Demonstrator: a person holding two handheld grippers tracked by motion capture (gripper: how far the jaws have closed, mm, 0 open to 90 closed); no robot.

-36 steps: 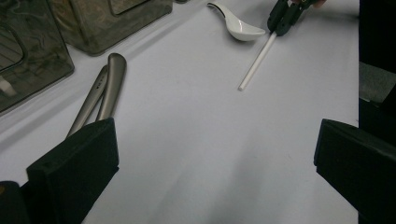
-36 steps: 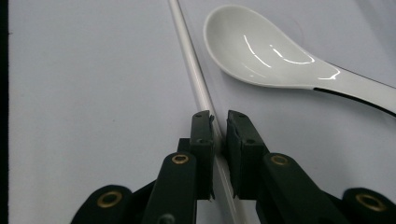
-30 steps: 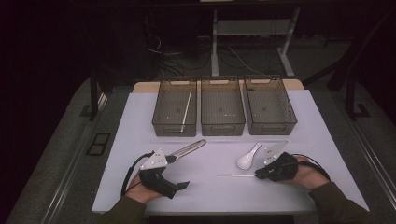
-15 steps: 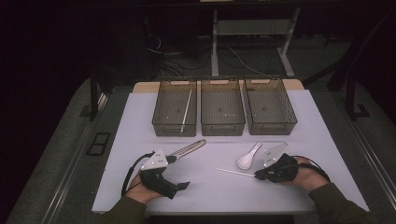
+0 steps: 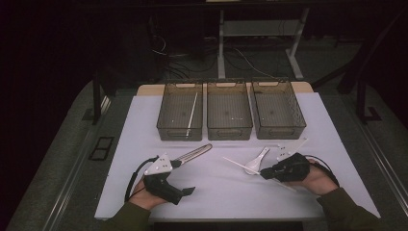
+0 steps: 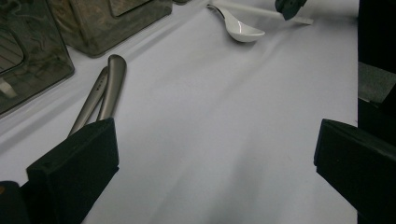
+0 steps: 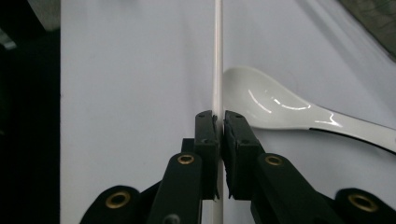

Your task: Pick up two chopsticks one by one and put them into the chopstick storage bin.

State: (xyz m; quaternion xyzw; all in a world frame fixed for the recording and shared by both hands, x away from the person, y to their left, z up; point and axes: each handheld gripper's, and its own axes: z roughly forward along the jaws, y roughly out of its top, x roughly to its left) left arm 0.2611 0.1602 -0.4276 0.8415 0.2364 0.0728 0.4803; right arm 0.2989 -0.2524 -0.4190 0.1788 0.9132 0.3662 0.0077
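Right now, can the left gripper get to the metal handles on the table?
Probably yes. The left gripper is open, and the metal handles lie just past its left finger on bare white table, with nothing between.

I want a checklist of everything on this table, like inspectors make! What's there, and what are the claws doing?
Surface: white sheet over the table, flat, no spills seen.
Job's things: three dark bins in a row at the far edge; a white stick lies in the left bin; a white spoon and metal utensils lie on the sheet.
Clutter: nothing seen.
Claws: left claw open, hovering over bare sheet; right claw shut on a thin white chopstick, beside the spoon.
Cables: a black cable loops from the left claw; more cables on the floor behind the table.
Surroundings: dark room, metal frame legs beyond the table.
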